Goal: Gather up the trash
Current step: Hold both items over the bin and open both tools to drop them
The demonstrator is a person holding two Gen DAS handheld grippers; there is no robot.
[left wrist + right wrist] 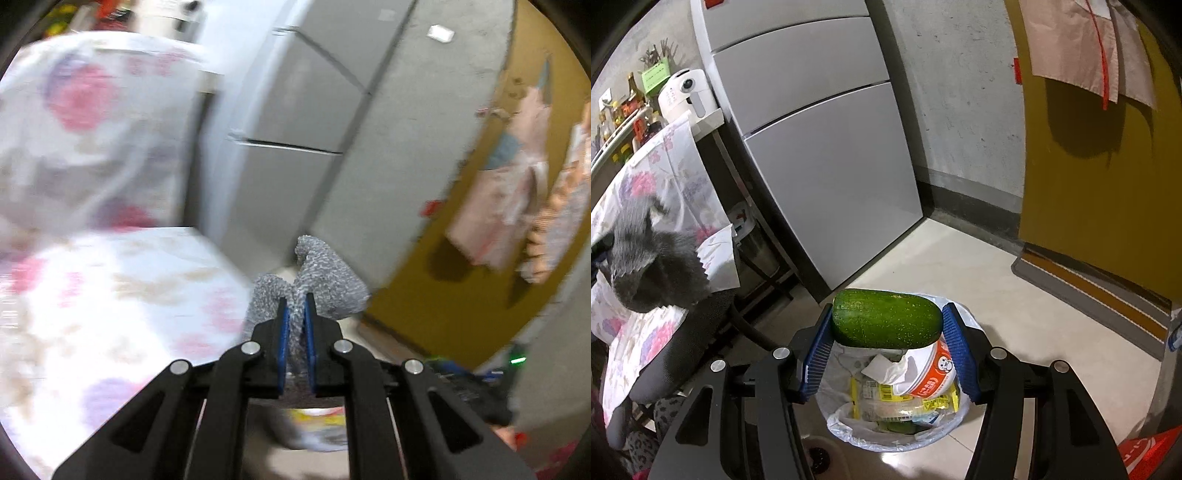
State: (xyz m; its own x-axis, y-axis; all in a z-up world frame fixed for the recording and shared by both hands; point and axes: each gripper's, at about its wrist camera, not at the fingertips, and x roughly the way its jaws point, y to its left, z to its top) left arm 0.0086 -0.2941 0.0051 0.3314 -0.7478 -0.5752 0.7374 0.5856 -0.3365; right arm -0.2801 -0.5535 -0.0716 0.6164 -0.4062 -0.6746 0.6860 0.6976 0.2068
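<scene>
My left gripper [295, 306] is shut on a grey fuzzy cloth [321, 288], held in the air beside a floral-covered chair [122, 295]; that view is motion-blurred. The cloth also shows in the right wrist view [653, 266] at the far left. My right gripper [886, 325] is shut on a green cucumber piece [886, 319], held across its blue pads right above a trash bin [956, 424] lined with a white bag. The bin holds an instant noodle cup [931, 380], crumpled paper and yellow wrappers.
A grey refrigerator [827, 147] stands behind the bin. A yellow door [1100, 206] with hanging bags is on the right. A shelf with a white appliance [683, 94] and bottles is at the upper left. A doormat [1089, 295] lies on the tile floor.
</scene>
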